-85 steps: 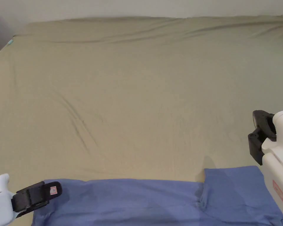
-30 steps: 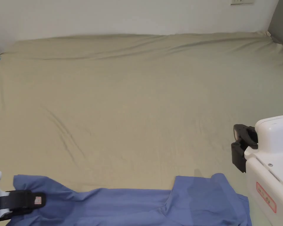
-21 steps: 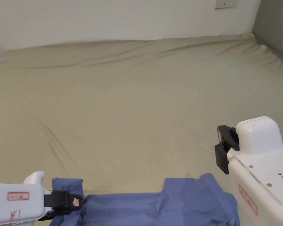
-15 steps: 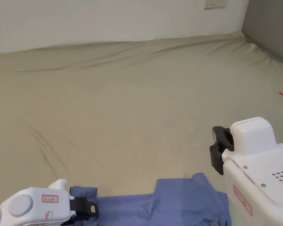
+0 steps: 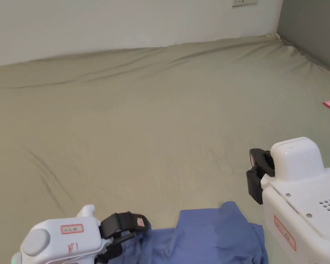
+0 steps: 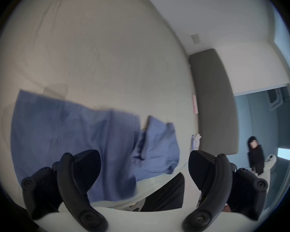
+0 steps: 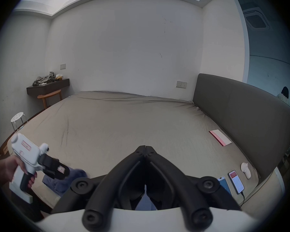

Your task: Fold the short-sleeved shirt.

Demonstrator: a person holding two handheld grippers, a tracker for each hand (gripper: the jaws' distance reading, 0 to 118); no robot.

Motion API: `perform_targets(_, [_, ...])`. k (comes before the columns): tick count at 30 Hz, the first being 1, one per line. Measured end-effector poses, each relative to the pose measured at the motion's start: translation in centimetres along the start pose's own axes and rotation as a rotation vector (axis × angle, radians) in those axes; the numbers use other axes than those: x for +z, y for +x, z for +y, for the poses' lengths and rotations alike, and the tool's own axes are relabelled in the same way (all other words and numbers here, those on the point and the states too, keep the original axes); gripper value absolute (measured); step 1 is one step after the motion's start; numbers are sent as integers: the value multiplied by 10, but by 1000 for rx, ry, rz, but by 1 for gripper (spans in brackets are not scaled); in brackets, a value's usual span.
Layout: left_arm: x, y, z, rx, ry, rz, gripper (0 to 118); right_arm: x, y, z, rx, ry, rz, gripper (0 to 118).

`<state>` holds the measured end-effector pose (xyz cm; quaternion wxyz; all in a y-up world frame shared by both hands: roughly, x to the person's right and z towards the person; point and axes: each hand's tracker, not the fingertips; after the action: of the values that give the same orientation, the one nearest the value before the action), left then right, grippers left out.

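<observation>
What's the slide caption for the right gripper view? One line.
Right gripper shut above the bed; left gripper over the blue shirt.

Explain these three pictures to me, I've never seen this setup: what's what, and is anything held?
There is no robot arm. A person holds a white handheld tool in each hand, each ending in a black two-jaw claw. The flat picture comes from a camera on the person's head, and the two round ones from cameras riding on the tools. A blue shirt lies rumpled at the near edge of the bed sheet. The left claw is open at the shirt's left end, gripping nothing. The right claw is shut and empty.
</observation>
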<state>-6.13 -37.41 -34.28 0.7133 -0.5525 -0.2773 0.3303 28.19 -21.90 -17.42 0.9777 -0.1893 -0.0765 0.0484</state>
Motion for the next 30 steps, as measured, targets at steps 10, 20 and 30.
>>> perform_targets(10, [40, -4, -28, -386, 285, 364, 0, 5, -11, 6, 17, 13, 6, 0])
perform_targets(20, [-84, 1, -97, -738, 180, 654, 0, 11, -17, 5, 38, 2, 10, 0])
perform_targets(30, [-106, 26, -137, -896, 246, 632, 0, 10, -16, 2, 48, -6, 7, 0])
